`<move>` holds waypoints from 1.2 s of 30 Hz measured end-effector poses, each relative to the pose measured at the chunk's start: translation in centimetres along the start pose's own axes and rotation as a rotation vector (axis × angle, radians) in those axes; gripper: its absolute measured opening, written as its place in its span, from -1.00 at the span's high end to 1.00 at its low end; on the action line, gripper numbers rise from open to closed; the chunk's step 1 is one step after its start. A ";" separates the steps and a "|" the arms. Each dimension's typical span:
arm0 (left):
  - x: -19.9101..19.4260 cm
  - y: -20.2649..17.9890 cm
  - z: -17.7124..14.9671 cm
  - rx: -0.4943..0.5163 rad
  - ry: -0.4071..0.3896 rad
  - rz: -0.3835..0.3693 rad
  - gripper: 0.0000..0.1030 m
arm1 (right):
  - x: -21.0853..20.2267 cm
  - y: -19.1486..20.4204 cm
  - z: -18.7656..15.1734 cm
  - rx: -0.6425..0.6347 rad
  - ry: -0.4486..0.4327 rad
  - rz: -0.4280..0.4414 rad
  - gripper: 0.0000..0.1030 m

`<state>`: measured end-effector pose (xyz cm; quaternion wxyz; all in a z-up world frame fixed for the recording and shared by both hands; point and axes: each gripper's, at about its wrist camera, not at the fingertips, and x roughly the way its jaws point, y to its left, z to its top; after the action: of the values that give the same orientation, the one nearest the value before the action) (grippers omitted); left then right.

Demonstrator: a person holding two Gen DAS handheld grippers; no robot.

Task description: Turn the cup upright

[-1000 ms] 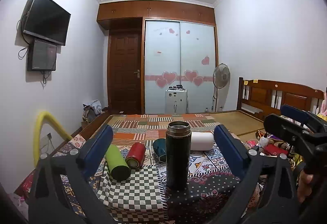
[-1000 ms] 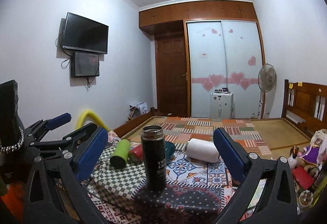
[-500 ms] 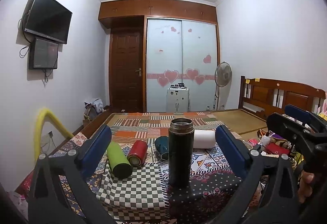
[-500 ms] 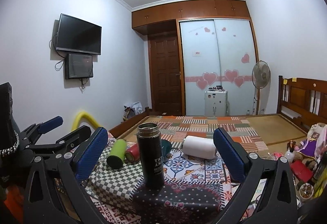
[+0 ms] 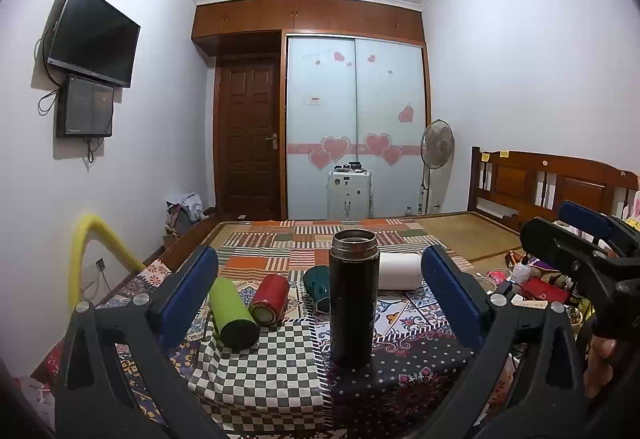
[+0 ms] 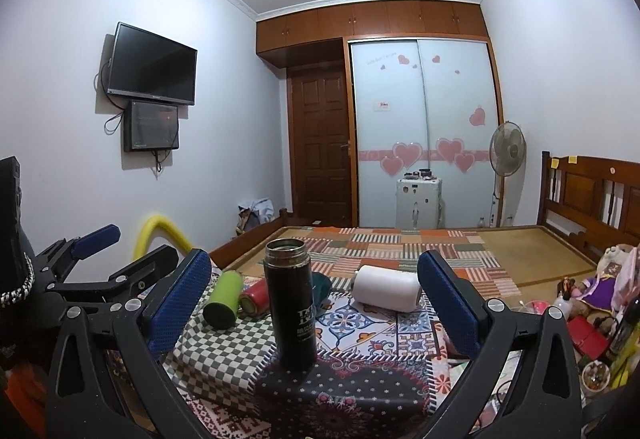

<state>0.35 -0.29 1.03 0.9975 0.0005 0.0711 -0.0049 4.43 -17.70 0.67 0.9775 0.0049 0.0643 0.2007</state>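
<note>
A tall black flask (image 5: 354, 295) stands upright with its mouth open on the patterned cloth; it also shows in the right wrist view (image 6: 291, 295). Behind it lie a green cup (image 5: 232, 313) (image 6: 223, 299), a red cup (image 5: 270, 299) (image 6: 254, 293), a dark teal cup (image 5: 316, 281) (image 6: 322, 285) and a white cup (image 5: 400, 271) (image 6: 386, 287), all on their sides. My left gripper (image 5: 320, 295) is open and empty, short of the flask. My right gripper (image 6: 316, 303) is open and empty, also short of it.
The patchwork cloth covers a table (image 5: 260, 379) in front of a bed with a wooden headboard (image 5: 552, 183). A yellow tube (image 5: 92, 251) arches at the left. Toys and clutter (image 6: 592, 299) lie at the right.
Both views have shifted slightly and drawn a little back; the flask stays upright and nothing on the table has moved.
</note>
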 end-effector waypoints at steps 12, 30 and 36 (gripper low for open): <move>-0.3 -0.3 0.3 0.002 -0.010 -0.015 -1.00 | -0.5 -0.2 0.3 -0.006 -0.013 -0.015 -1.00; -0.8 -1.0 0.4 0.023 -0.016 -0.028 -1.00 | -0.9 -0.7 0.4 0.004 -0.020 -0.016 -1.00; -0.9 -1.0 0.4 0.015 -0.014 -0.031 -1.00 | -0.8 -0.8 0.4 -0.001 -0.018 -0.017 -1.00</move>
<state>-0.49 -1.25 1.56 0.9977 0.0069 0.0643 -0.0208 4.07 -18.71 1.12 0.9797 0.0059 0.0556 0.1923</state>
